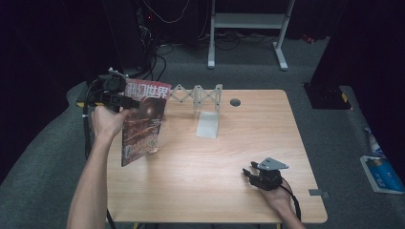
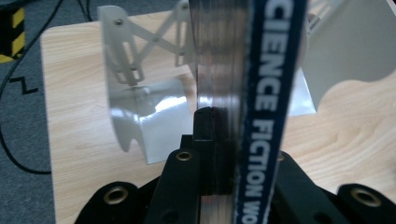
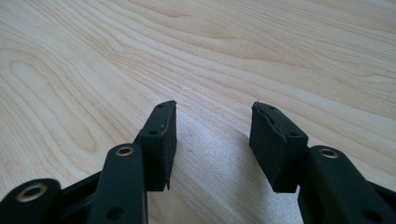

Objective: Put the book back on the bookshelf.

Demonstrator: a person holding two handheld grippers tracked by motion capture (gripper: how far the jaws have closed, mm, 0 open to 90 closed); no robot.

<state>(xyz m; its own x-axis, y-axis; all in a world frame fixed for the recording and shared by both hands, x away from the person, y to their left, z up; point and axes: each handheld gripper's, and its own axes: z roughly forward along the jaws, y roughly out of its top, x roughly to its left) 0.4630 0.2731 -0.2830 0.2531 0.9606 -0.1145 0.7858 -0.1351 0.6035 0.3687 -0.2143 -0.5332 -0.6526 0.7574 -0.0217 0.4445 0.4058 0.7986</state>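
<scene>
A magazine [image 1: 143, 121] with a dark brown cover and a red title hangs upright over the table's left side. My left gripper [image 1: 125, 101] is shut on its top left part. In the left gripper view the jaws [image 2: 219, 112] pinch the pages beside the blue spine [image 2: 268, 93]. A white accordion rack [image 1: 198, 98] with a flat white end plate [image 1: 207, 125] stands at the table's back middle, just right of the magazine; the rack [image 2: 126, 60] lies behind the magazine. My right gripper [image 1: 249, 171] rests at the front right, open [image 3: 214, 121], nothing between its fingers.
The wooden table [image 1: 248, 143] has a round cable hole [image 1: 235, 102] at the back. A small grey piece [image 1: 317, 193] lies by its front right corner. A white desk frame [image 1: 248, 21] stands behind, and a blue and white packet [image 1: 382, 171] lies on the floor at right.
</scene>
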